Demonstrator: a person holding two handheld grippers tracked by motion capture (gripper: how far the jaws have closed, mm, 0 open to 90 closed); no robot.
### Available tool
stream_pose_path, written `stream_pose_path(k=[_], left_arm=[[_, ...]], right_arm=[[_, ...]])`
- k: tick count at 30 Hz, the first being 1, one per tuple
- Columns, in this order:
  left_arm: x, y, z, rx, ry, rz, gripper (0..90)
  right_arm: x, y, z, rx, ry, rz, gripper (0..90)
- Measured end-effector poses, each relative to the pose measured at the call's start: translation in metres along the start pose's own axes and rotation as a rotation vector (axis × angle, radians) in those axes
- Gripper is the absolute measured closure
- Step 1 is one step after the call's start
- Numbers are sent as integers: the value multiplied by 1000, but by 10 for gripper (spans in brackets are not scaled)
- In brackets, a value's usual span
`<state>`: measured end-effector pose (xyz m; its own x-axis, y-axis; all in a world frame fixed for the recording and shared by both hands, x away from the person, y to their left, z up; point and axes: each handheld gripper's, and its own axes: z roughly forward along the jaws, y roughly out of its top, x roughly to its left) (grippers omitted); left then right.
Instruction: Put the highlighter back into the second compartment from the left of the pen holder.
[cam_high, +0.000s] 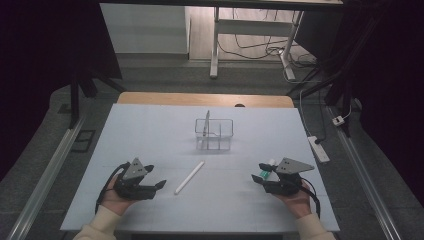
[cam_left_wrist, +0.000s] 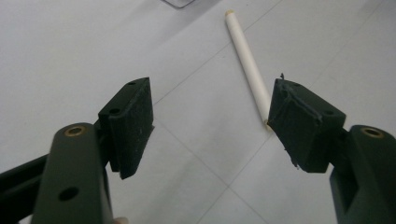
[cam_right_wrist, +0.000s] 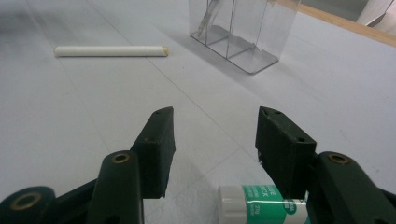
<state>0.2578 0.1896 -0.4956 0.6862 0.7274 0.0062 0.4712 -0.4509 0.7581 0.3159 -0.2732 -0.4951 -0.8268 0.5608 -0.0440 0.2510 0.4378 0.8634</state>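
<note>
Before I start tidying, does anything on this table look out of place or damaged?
Nothing looks damaged or spilled. Two items lie loose outside the clear organizer: a white stick mid-table and a glue stick on its side beside the right tongs.

glue stick (cam_right_wrist: 264, 204) cut by bottom edge, label partly hidden
</note>
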Motion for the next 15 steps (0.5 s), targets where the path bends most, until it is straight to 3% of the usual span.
stream_pose_path(k=[9,15], left_arm=[[-3,21,9,25,-53,-19,310],[-5,31,19,49,-65,-22,310]], right_arm=[[-2,-2,-1,4,-7,4,461],[-3,-1,-3,5,-16,4,460]])
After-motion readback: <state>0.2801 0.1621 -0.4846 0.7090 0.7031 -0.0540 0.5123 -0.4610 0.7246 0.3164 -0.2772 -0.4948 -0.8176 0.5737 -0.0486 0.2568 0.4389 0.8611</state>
